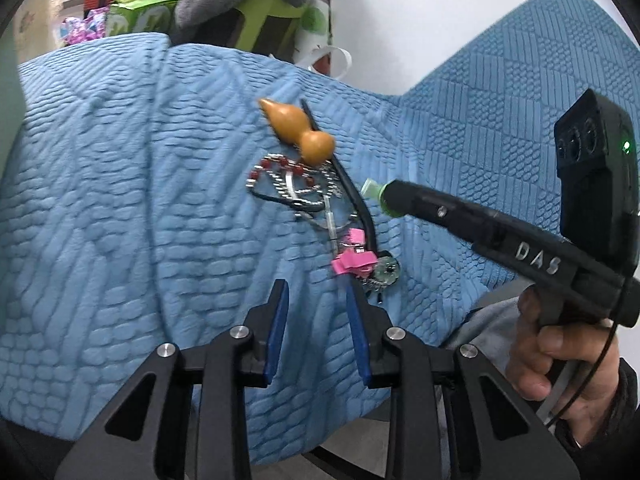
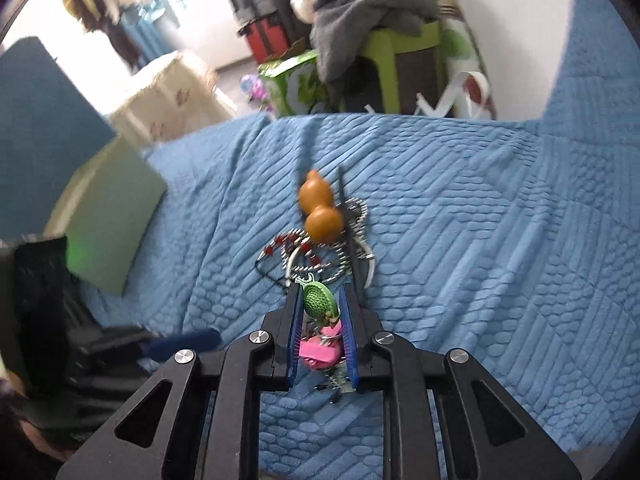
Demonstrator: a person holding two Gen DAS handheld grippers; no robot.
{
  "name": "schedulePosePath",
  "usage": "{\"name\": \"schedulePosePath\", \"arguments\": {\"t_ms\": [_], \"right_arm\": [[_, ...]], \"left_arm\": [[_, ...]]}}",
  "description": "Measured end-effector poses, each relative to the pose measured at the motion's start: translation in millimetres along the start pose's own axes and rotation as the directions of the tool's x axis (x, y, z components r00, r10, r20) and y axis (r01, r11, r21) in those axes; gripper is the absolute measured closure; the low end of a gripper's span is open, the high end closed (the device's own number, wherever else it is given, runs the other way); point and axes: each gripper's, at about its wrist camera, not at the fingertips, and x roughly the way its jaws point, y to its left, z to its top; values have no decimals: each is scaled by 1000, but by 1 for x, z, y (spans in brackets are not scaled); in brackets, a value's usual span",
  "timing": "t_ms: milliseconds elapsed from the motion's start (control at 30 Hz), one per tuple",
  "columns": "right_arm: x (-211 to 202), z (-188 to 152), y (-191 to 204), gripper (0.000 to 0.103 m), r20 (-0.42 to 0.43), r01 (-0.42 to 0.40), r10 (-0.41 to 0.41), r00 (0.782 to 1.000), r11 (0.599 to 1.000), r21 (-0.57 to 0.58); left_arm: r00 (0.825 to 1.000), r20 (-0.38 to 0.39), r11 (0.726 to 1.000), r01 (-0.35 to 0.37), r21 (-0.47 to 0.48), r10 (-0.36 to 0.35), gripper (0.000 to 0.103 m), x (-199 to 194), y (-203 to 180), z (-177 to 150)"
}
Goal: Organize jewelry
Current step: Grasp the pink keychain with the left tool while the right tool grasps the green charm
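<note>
Green charm [image 2: 319,301]: seen plainly only from right wrist, between right gripper [image 2: 320,304] pads, apparently gripped.
Left gripper [image 1: 318,300]: open, empty, near gourd [image 1: 298,130].

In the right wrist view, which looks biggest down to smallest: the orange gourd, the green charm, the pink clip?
1. Orange gourd, clearly the largest.
2. Green charm and pink clip look about alike. Both sit nearer the camera between the gripper fingers, which partly hide the clip, so I won't rank them.

Colours and patterns on the bed

Blue quilted bedspread [image 1: 120,200]; orange-brown gourd charm [image 1: 298,130]; red-and-silver bead chain [image 1: 280,172]; pink clip [image 1: 354,260]; green, apparently net-patterned pendant [image 2: 319,300].
</note>
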Motion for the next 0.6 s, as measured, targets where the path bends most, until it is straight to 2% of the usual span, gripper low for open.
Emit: {"name": "schedulePosePath", "arguments": {"t_ms": [133, 367, 533, 600], "right_arm": [[-5, 1, -14, 87, 9, -1, 1, 1000, 998, 63], [-6, 0, -16, 87, 2, -6, 6, 1000, 998, 68], [-8, -1, -20, 87, 4, -15, 14, 1000, 997, 78], [-8, -1, -22, 87, 3, -19, 19, 1000, 996, 83]], "left_arm": [[1000, -5, 1000, -6, 17, 6, 72, 13, -7, 3], [1000, 11, 999, -6, 45, 5, 72, 25, -13, 9], [999, 8, 995, -46, 91, 46, 72, 41, -29, 16], [996, 3, 988, -85, 130, 85, 72, 48, -35, 15]]}}
